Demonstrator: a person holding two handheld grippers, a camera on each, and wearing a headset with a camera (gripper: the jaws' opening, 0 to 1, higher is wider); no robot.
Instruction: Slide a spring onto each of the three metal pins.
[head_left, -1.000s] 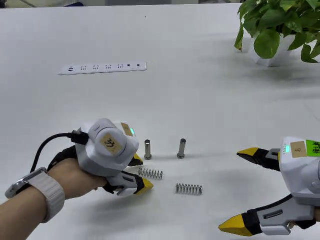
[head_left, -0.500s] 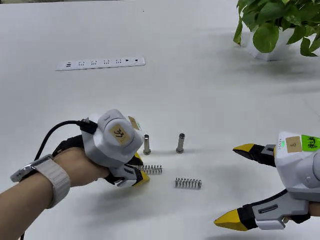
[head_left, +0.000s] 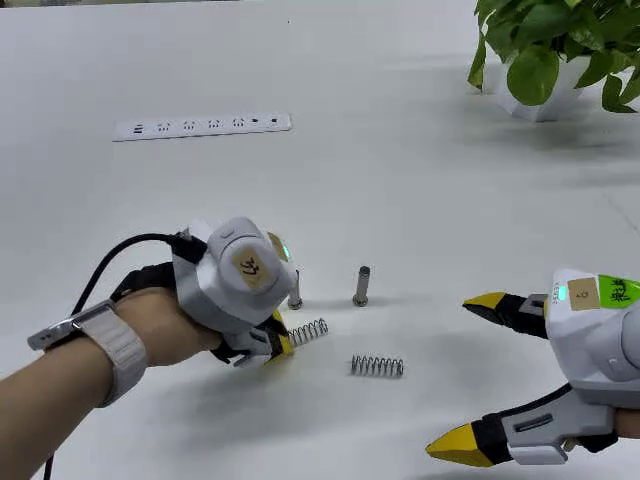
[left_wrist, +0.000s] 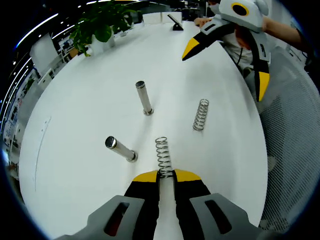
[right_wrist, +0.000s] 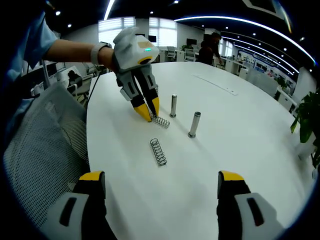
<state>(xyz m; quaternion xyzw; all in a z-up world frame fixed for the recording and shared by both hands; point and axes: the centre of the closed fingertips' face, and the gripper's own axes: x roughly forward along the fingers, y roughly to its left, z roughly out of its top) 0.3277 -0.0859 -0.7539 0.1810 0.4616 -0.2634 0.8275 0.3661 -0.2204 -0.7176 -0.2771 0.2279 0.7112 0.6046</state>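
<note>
White tabletop (head_left: 400, 180) forms the work surface, seen from above in the head view. Nearest the viewer, at lower right, the right gripper (head_left: 447, 377) is held over the table with its yellow-tipped jaws spread wide and nothing between them. At lower left, a hand (head_left: 160, 330) wearing a pale wrist strap (head_left: 100, 345) holds the left gripper (head_left: 278, 343); a black cable (head_left: 105, 275) runs from its housing. Its jaws are pressed together on one end of the first spring (head_left: 310, 330), which projects forward from the tips at a slight tilt. Whether its free end touches the table cannot be told. The second spring (head_left: 377, 366) lies flat on the table to the right of the first, apart from it, between the two grippers. Just beyond the springs stand two metal pins, both upright and bare. The left pin (head_left: 295, 297) is close beside the left gripper and partly hidden by its housing; the right pin (head_left: 361, 286) stands alone near it. In the left gripper view, the first spring passes beside the left pin without touching it. Farther back lies a white power strip (head_left: 203, 126), and a potted plant (head_left: 560, 50) occupies the far right corner.
</note>
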